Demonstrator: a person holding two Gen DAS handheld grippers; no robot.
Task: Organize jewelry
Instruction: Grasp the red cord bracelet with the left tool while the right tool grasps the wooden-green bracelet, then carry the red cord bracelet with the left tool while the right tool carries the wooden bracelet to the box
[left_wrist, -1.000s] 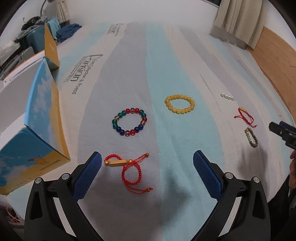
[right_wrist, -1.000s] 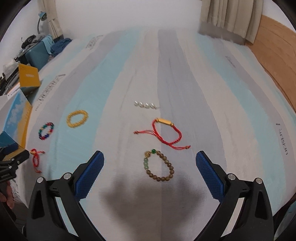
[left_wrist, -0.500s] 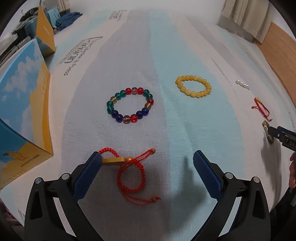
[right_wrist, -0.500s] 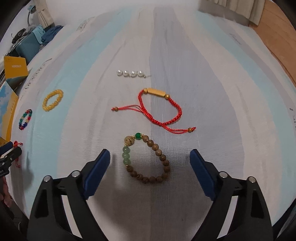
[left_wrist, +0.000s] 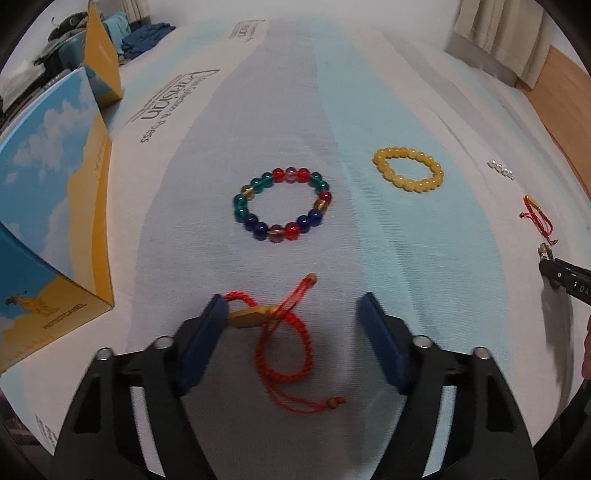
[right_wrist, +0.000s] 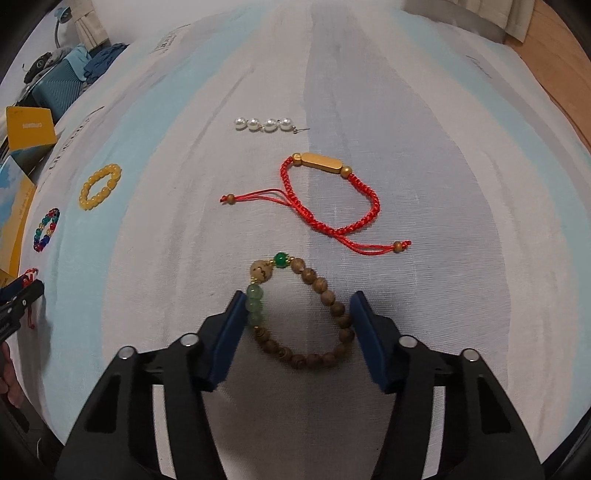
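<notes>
My left gripper (left_wrist: 291, 314) is open and low over the striped sheet, its jaws on either side of a red cord bracelet with a gold bar (left_wrist: 284, 339); the left pad touches the bar. My right gripper (right_wrist: 297, 310) is open, its jaws on either side of a wooden bead bracelet with green beads (right_wrist: 306, 317). A second red cord bracelet (right_wrist: 332, 195) and a pearl strand (right_wrist: 263, 124) lie beyond it. A multicoloured glass bead bracelet (left_wrist: 282, 203) and a yellow bead bracelet (left_wrist: 408, 173) lie ahead of the left gripper.
A blue and yellow cardboard box (left_wrist: 48, 206) stands at the left, a smaller one (left_wrist: 101, 62) behind it. The striped sheet (right_wrist: 461, 184) covers the surface. Wood floor (left_wrist: 565, 88) and curtains show at the far right.
Both grippers have come down and forward over their bracelets. Their jaws have narrowed, more on the right, but still stand apart around the bracelets.
</notes>
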